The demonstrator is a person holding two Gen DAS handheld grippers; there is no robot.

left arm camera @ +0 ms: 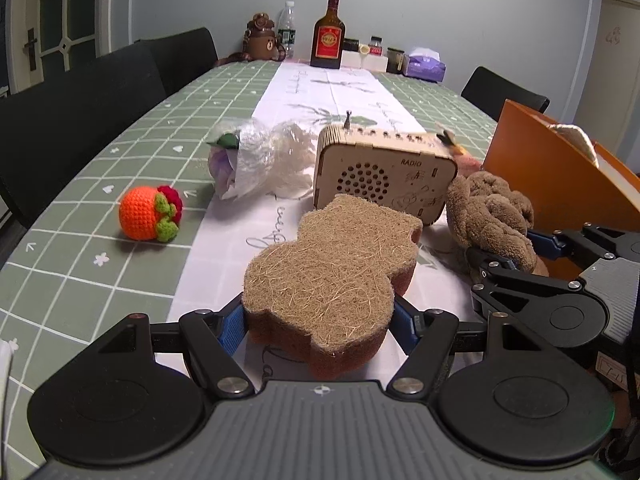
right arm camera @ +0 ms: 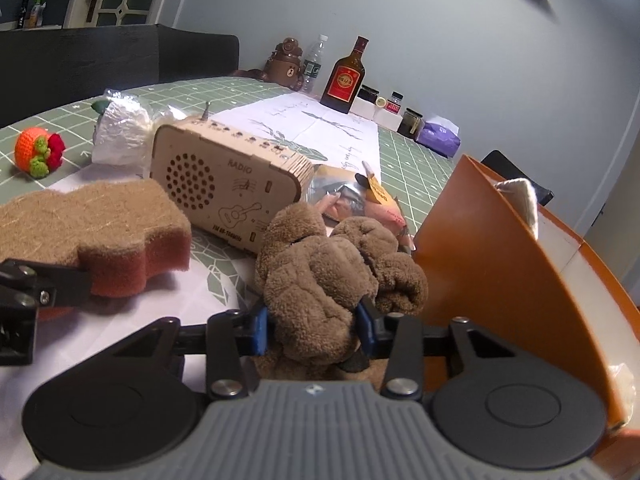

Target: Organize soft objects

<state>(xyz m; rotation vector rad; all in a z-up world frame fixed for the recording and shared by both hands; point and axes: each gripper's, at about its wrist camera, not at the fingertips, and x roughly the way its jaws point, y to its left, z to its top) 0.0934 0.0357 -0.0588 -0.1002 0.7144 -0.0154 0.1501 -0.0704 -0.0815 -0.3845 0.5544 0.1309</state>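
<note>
Tan-topped rust sponge (left arm camera: 332,276); brown plush (right arm camera: 332,276); green-checked tablecloth (left arm camera: 100,280).

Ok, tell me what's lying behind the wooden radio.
Behind the wooden radio, a clear plastic-wrapped bundle with a green tip lies on the tablecloth. The radio hides the bundle's near side, so its contents stay unclear.

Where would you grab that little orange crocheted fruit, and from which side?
Across the round orange body of the crocheted fruit, coming from above. It lies on its side with the green-and-red top pointing right, so the plain knitted sides are free and soft enough to squeeze.
</note>
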